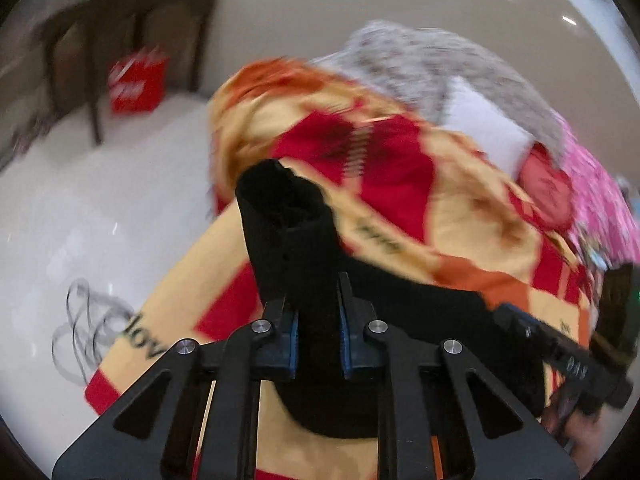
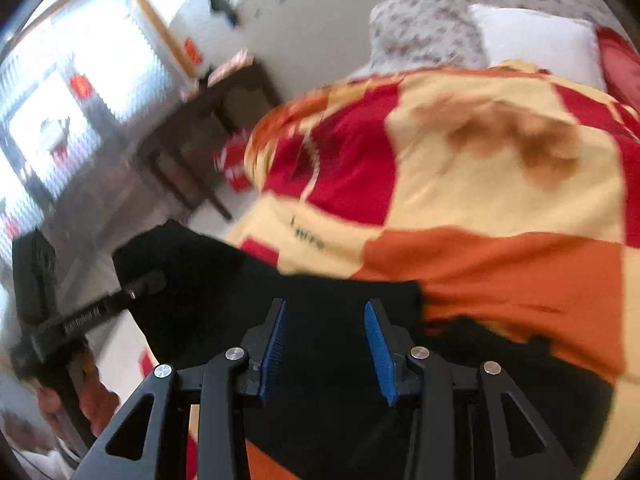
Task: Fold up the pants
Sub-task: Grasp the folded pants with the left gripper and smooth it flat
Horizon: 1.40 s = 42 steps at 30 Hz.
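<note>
Covering the bed, a checked blanket [image 2: 500,184] of red, yellow and orange fleece carries the black fabric pants [image 2: 328,312], which lie across its near part. At the far end sit a grey patterned duvet [image 1: 420,60] and a white pillow [image 2: 536,44]. The left hand-held gripper [image 1: 319,320] pinches a raised fold of the pants between its blue pads. The right hand-held gripper [image 2: 326,344] hangs over the pants, its fingers spread apart.
</note>
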Motion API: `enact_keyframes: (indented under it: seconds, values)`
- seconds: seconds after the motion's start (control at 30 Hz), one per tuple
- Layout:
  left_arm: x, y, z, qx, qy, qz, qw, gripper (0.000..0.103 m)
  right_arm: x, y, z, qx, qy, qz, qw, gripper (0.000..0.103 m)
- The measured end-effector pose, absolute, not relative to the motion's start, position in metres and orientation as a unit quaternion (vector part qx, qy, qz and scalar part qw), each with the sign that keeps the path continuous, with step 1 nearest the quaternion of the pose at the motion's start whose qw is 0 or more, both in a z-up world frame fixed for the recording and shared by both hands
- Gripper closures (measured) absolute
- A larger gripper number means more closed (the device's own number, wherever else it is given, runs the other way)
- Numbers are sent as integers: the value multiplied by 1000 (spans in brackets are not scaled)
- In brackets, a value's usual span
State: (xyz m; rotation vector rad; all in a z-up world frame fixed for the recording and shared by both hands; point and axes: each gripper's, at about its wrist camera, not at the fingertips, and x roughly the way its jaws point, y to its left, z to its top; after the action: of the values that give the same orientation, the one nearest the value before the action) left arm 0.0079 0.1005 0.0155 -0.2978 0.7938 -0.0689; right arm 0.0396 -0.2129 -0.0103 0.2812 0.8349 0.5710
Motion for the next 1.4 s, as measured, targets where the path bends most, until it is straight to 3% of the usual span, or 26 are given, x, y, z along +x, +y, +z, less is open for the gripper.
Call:
enact_keyframes:
  seconds: [0.23, 0.5, 0.57, 0.63, 0.73, 0.8, 0.93, 1.1, 1.17, 1.2, 1.27, 1.33, 1.4]
  values:
    - [-4, -9, 36, -66, 362, -156, 917, 90, 4, -308, -1, 200, 376, 200, 883, 61]
    - [-5, -125, -27, 12, 442, -266, 856, 90, -17, -372, -21, 290, 373, 169, 865, 55]
    - [-5, -121, -23, 13, 440, -276, 854, 89, -18, -371, -20, 293, 371, 178, 863, 54]
    - [-7, -107, -9, 0, 446, -293, 846, 82, -20, -366, -19, 294, 368, 195, 860, 52]
    - [-22, -81, 20, -9, 415, -319, 852, 65, -20, -353, -21, 303, 369, 224, 850, 41]
    - [-33, -63, 36, 9, 380, -298, 875, 47, -19, -343, -26, 309, 376, 235, 842, 38]
    - [-27, -37, 35, 17, 369, -255, 894, 46, -10, -326, -41, 316, 396, 236, 829, 35]
    - [-5, -9, -6, -15, 423, -210, 881, 46, 2, -294, -45, 261, 396, 218, 853, 32]
    - [2, -7, -26, -27, 451, -205, 868, 46, 2, -281, -43, 234, 383, 224, 865, 44]
    - [2, -6, -32, -30, 457, -203, 865, 46, 2, -272, -44, 228, 377, 248, 863, 69]
    - [-1, -10, -39, -22, 456, -190, 870, 45, 1, -262, -44, 206, 375, 242, 871, 74]
    - [-5, -16, -34, -13, 451, -189, 872, 45, -5, -264, -36, 195, 362, 245, 878, 87]
    - [-7, -20, -26, -21, 448, -209, 869, 45, -13, -278, -22, 203, 347, 254, 880, 88]
